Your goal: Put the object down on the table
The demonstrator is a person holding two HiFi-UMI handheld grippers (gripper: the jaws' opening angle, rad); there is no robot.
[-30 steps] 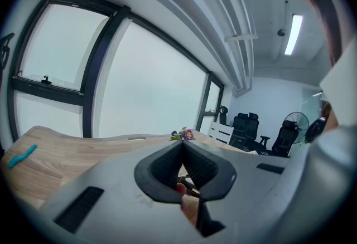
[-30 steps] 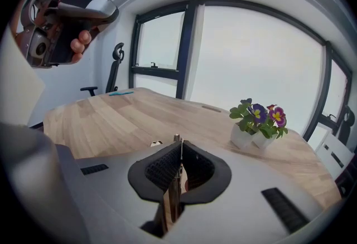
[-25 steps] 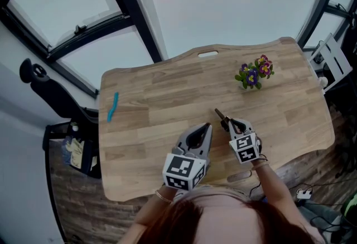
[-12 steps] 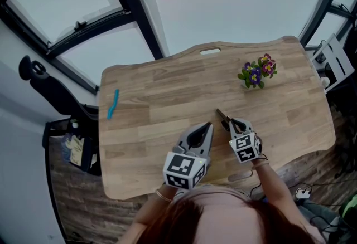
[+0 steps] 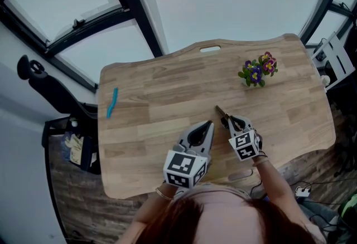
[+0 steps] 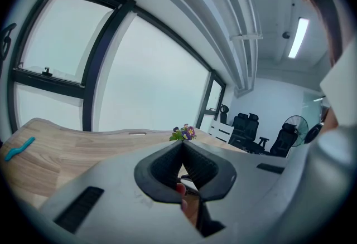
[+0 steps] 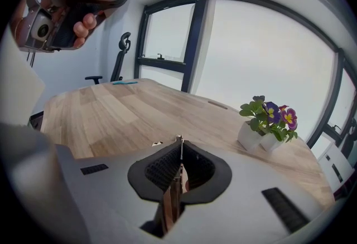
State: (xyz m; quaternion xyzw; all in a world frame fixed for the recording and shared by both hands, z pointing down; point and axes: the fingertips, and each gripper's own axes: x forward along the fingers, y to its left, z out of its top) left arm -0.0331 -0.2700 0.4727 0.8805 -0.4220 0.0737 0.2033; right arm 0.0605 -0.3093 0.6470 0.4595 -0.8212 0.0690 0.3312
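My right gripper [image 5: 227, 122] is shut on a thin brown stick-like object [image 5: 220, 112] over the front middle of the wooden table [image 5: 167, 98]. The object's dark tip pokes out up and to the left of the jaws. In the right gripper view the object [image 7: 174, 190] stands edge-on between the closed pads, its tip at the jaw ends. I cannot tell whether it touches the table. My left gripper [image 5: 208, 125] hovers just to the left, shut with nothing in it. In its own view the left gripper [image 6: 182, 143] has its jaws pressed together.
A small white pot of purple and yellow flowers [image 5: 256, 73] stands at the back right. A blue wavy item [image 5: 112, 104] lies near the left edge. A black office chair [image 5: 39, 78] is off the table's left side. Windows lie beyond the far edge.
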